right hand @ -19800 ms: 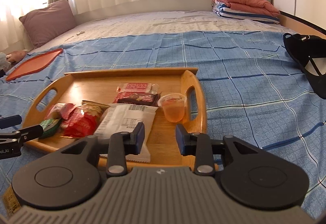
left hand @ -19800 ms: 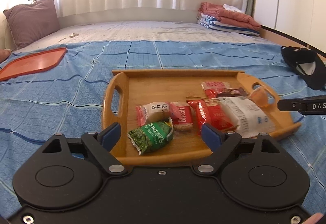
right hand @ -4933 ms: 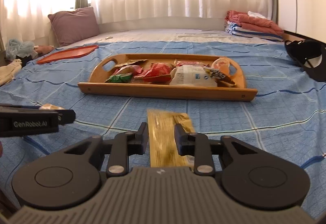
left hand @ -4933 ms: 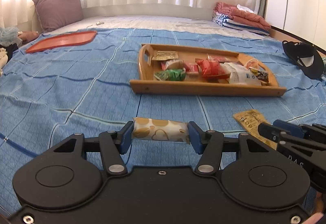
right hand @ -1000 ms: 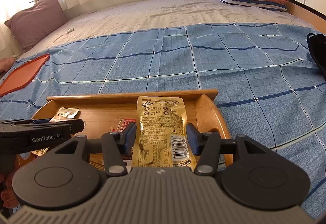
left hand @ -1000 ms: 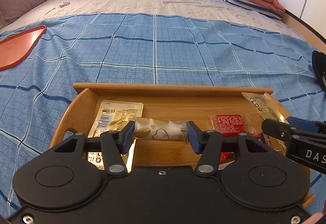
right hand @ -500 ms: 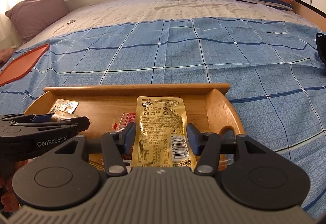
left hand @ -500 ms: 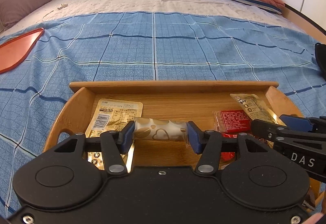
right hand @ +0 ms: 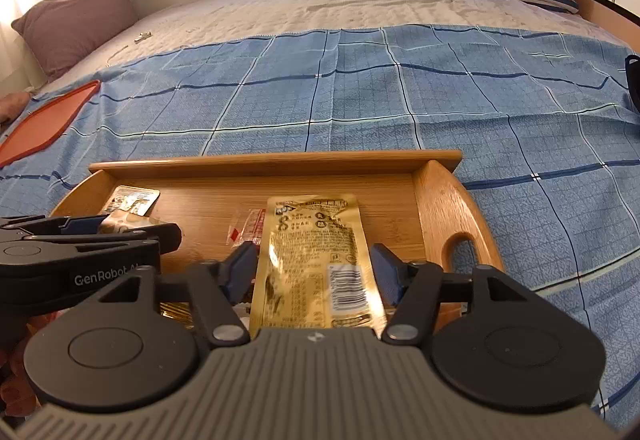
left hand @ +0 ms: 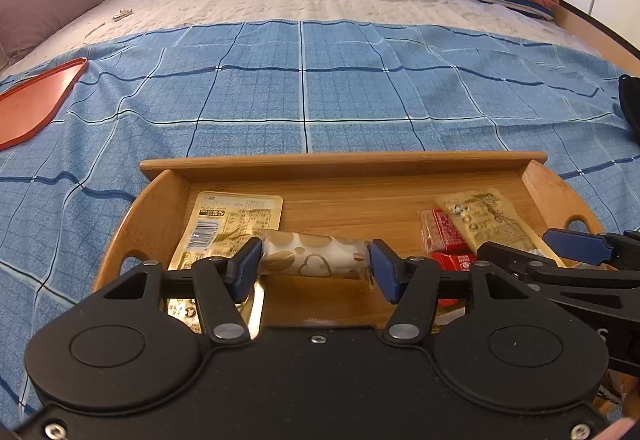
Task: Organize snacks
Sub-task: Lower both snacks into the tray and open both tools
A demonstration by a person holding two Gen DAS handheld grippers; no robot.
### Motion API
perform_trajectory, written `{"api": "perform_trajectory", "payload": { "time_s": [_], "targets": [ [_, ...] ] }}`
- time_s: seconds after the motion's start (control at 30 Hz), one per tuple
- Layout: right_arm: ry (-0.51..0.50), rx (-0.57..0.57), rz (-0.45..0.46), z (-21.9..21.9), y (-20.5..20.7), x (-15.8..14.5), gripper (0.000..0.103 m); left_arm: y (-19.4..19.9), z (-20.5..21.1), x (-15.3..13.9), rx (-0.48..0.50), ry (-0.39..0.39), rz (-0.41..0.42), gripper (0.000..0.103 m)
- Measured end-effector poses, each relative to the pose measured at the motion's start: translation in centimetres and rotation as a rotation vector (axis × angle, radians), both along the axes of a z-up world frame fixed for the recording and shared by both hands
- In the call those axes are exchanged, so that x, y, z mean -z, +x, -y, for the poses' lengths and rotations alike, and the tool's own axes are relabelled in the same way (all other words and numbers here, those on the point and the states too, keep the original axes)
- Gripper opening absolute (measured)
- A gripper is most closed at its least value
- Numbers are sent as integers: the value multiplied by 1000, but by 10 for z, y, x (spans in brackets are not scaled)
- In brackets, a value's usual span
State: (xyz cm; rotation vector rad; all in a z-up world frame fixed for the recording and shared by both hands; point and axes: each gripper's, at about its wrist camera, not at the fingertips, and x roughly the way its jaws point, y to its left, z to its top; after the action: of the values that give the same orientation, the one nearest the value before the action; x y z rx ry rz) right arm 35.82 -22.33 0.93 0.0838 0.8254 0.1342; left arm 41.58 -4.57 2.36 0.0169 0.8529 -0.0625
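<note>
We are hovering both grippers over the wooden tray [left hand: 344, 163], each tilted down toward its floor, so the snacks can drop straight in rather than slide off onto the blue blanket [left hand: 304, 88] beyond.

Our left gripper [left hand: 316, 272] is carrying the heart-print roll [left hand: 314, 258] crosswise between its blue pads. The jaws are easing apart: the left pad is touching the roll's end, but a sliver of gap seems to be showing at the right pad, so the grip is letting go. Just ahead and left of these fingers a tan packet [left hand: 230, 222] is lying flat on the tray floor; to the right are red wrappers [left hand: 444, 236].

Our right gripper [right hand: 314, 268] is opening too — its pads are standing clear of the gold pouch [right hand: 316, 260], which is lying lengthwise between them, its far end toward the tray's back wall. We judge it already released, resting near the right-hand handle [right hand: 460, 240], beside a small red-and-clear wrapper [right hand: 248, 228].

We are working the two hands side by side, left gripper just off the right one's flank, so both snacks are landing in separate bare patches. An orange lid [right hand: 44, 124] is lying far off to the left, uninvolved.
</note>
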Motion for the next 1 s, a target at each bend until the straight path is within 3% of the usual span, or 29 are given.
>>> {"api": "perform_trajectory", "payload": {
  "time_s": [0.17, 0.23, 0.43, 1.0],
  "targets": [
    [-1, -7, 24, 1, -10, -9, 78, -8, -1, -9, 13, 4, 9, 64],
    [-4, -8, 35, 2, -14, -14, 79, -11, -3, -14, 10, -5, 5, 78],
    [5, -4, 69, 6, -29, -32, 85, -28, -8, -34, 2, -9, 26, 88],
    [-46, -61, 153, 6, -108, -95, 101, -124, -17, -101, 27, 3, 87, 96]
  ]
}}
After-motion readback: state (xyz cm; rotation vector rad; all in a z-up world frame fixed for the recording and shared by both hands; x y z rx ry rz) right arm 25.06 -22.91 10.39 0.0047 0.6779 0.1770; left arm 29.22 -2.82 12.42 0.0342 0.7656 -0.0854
